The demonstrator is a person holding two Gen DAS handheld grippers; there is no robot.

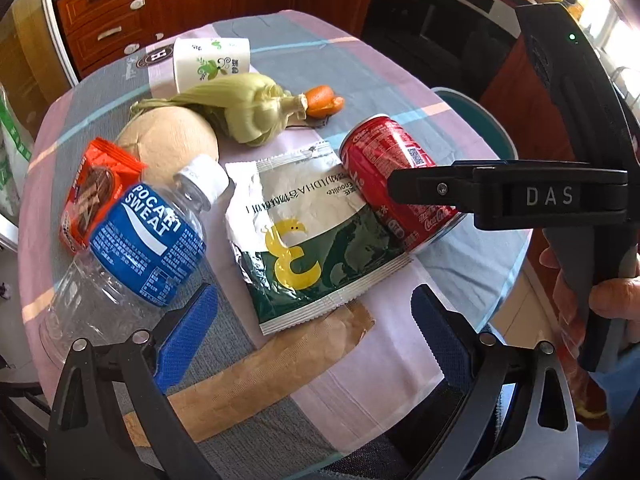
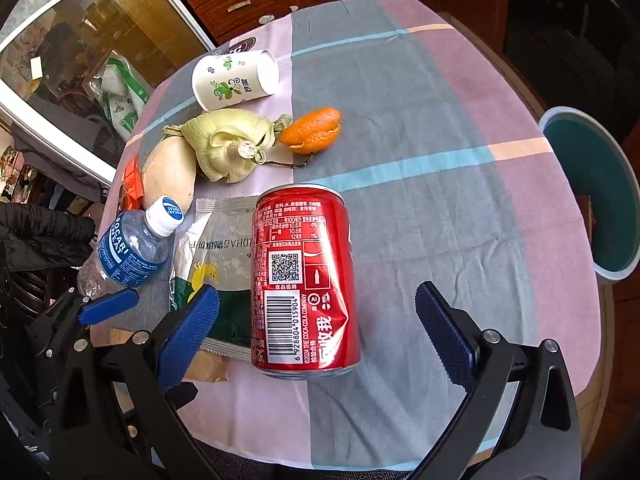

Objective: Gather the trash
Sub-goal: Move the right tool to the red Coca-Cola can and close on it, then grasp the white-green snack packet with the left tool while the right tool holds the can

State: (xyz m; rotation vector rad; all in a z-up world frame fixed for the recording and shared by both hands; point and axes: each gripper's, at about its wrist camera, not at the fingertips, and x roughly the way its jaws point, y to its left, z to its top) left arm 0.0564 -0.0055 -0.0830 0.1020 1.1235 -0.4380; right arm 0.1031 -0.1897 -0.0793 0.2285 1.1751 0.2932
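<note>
Right gripper (image 2: pixel 316 332): hovering wide open around the Coca-Cola can (image 2: pixel 306 280), centre frame.
Left gripper (image 1: pixel 316 328): gaping open above the foil pouch (image 1: pixel 308 236), bottom centre.

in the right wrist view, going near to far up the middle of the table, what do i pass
cola can → orange peel → paper cup, with the corn husk lying left of the peel at about the same depth.
</note>
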